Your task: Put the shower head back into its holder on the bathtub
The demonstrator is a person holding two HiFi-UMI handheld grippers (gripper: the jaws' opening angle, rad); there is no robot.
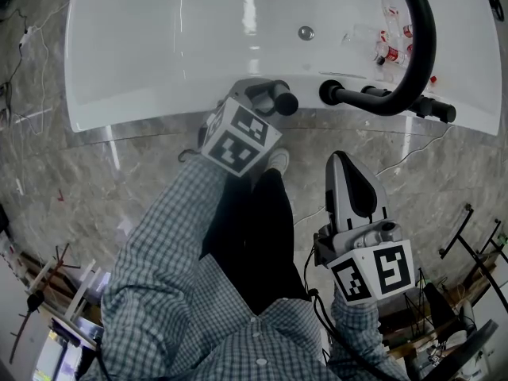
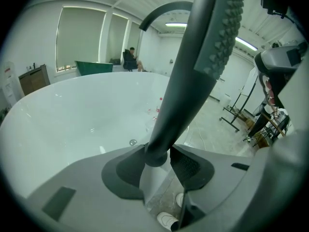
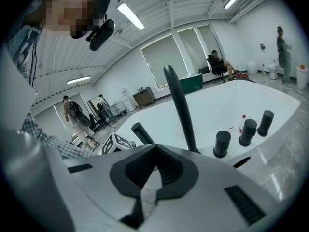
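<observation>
White bathtub [image 1: 159,46] fills the head view. Only the left gripper view shows the left gripper [image 2: 160,159] clamped on the shower head [image 2: 207,57] handle, at the tub's near rim. The right gripper [image 3: 153,170] is closed and empty.

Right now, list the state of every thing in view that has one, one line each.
shower head: out of its holder, handle clamped in the left gripper, by the bathtub's near rim.
left gripper: shut on the shower head's handle.
right gripper: shut, nothing between its jaws, held back from the tub.
bathtub: no water showing in it.
faucet spout: no water running.
</observation>
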